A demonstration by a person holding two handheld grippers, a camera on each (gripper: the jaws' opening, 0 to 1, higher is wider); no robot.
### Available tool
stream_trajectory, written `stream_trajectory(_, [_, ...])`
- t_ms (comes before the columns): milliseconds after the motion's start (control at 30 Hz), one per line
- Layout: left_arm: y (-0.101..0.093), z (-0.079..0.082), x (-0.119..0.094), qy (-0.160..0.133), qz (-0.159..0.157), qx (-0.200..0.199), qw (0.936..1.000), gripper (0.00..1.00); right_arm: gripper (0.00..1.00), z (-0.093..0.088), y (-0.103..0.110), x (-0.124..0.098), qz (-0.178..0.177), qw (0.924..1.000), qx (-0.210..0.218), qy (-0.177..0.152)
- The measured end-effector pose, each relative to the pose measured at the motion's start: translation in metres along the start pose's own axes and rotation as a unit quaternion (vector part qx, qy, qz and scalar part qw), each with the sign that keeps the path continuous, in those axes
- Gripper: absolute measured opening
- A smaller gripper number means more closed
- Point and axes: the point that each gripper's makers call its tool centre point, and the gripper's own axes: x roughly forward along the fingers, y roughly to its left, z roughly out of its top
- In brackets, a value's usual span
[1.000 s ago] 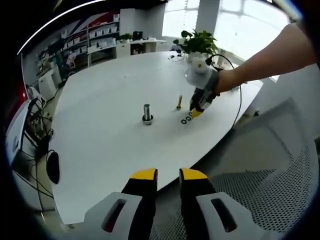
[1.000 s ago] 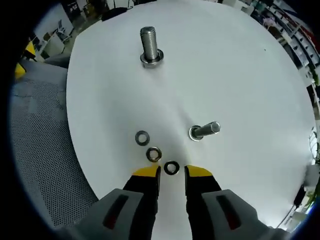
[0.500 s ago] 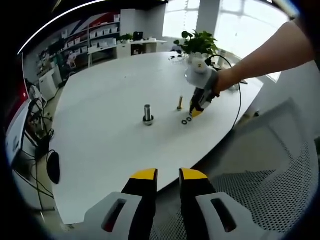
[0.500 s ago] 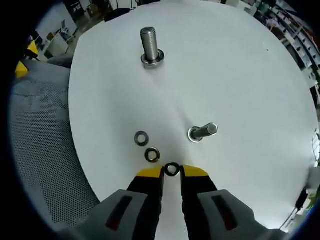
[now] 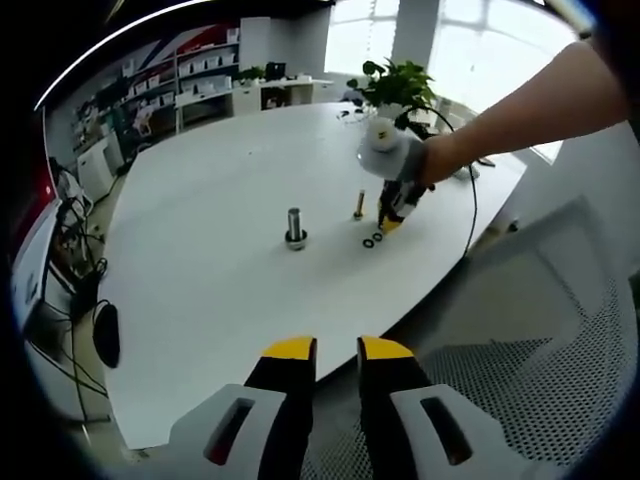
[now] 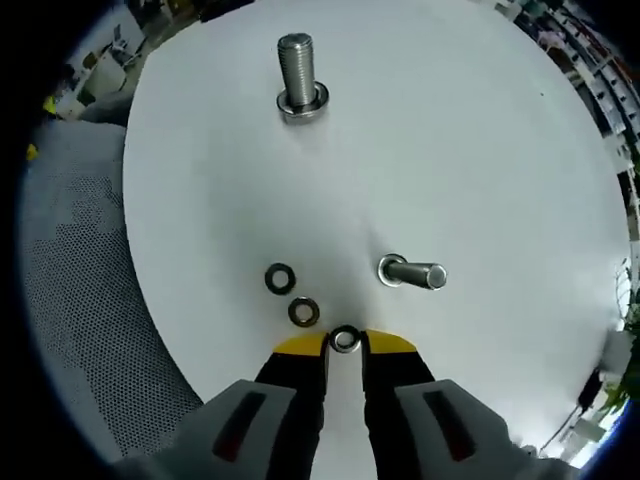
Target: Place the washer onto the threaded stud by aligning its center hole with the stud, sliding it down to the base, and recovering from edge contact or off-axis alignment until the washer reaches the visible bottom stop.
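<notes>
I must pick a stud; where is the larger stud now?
In the right gripper view, the larger stud stands upright near the top, far beyond the three washers on the white table.

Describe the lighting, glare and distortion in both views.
Left gripper view: bright windows behind the plant wash out the far end of the table; fisheye bends its edge. Right gripper view: even light, soft shadows, sharp washers and studs; table rim curves strongly.
</notes>
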Motion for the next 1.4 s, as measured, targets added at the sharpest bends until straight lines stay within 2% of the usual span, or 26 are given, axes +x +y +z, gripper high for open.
stream_trajectory(133, [-0.0002,-0.0002,0.0001,0.001,0.000,0.001,1.0000,0.13,0.15,0.0002,0.0003,0.0003,-0.003,0.9997,-0.020,0.013])
stream_trajectory(233, [-0.0003,-0.0002,0.0001,0.000,0.000,0.000,1.0000,0.13,0.15,-0.0003,-0.0015,0.0004,-0.004,0.9999,0.003,0.016])
stream_trajectory(300, [-0.0002,-0.0003,0.0000,0.001,0.000,0.000,1.0000,0.13,0.15,-0.0010,-0.0013,0.0000,-0.003,0.9999,0.000,0.012])
stream_trajectory(367, [-0.0002,0.0000,-0.0001,-0.001,0.000,0.000,1.0000,0.13,0.15,-0.0010,-0.0005,0.0002,-0.001,0.9998,-0.019,-0.001])
stream_trajectory(400, [-0.0004,0.0001,-0.0001,-0.001,0.000,0.000,1.0000,0.13,0.15,-0.0001,0.0002,0.0000,-0.003,0.9984,-0.055,-0.011])
stream_trajectory(500, [-0.0011,-0.0002,-0.0001,0.001,-0.002,0.002,1.0000,0.13,0.15,0.0002,0.0033,-0.0015,-0.011,0.9956,-0.087,-0.033])
stream_trajectory(600, [-0.0014,0.0005,-0.0001,-0.001,-0.003,0.002,1.0000,0.13,0.15,-0.0010,0.0003,-0.0009,0.006,0.9974,-0.049,-0.053])
stream_trajectory(667, [-0.0017,0.0005,0.0001,-0.001,-0.003,0.003,1.0000,0.13,0.15,-0.0009,-0.0016,-0.0009,0.014,0.9974,-0.038,-0.060])
stream_trajectory(900, [-0.0012,0.0006,0.0001,-0.001,-0.002,0.002,1.0000,0.13,0.15,-0.0012,-0.0018,-0.0007,0.028,0.9952,-0.053,-0.077])
stream_trajectory(1167, [-0.0008,0.0009,0.0002,-0.002,-0.002,0.003,1.0000,0.13,0.15,0.0015,-0.0017,-0.0013,0.019,0.9962,-0.023,-0.082])
stream_trajectory(1400, [-0.0008,-0.0004,0.0006,0.002,-0.002,0.003,1.0000,0.12,0.14,0.0018,-0.0029,-0.0025,0.011,0.9934,0.011,-0.114])
